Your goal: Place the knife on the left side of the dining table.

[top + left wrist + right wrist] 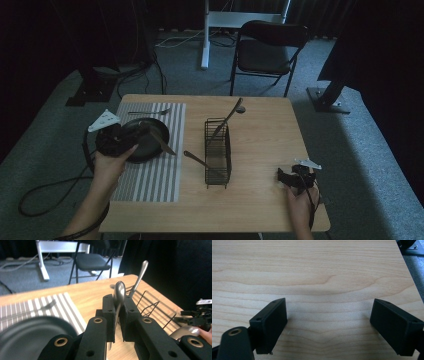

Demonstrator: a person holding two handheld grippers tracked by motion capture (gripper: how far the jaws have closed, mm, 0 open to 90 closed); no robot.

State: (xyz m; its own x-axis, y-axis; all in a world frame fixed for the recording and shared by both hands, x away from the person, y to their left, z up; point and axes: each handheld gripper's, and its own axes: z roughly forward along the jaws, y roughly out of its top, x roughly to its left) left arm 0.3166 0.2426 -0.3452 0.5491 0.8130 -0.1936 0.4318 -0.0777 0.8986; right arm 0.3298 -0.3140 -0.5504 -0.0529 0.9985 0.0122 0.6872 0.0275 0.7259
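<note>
Knife (119, 293) sits clamped in my left claw (117, 307), over the plate (145, 145) on the mat (160, 175) at the left. My right claw (329, 325) rests gaping and empty on the table (324, 270), near right. Placing is the step in hand, I judge; next calls for lowering the knife beside the plate, then letting go.

Dim room, low light. Grey carpet floor (350, 150) all round. Light wood tabletop (260, 200), squarish, grain visible. Behind it a black folding chair (267, 50), empty, facing the tabletop. Left of the chair a white stand leg (205, 35) with a crossbar, cables (175, 40) trailing on the carpet near it. Dark curtains (75, 30) along the back and sides. Black stand bases on the floor at left (87, 92) and right (327, 100).
</note>
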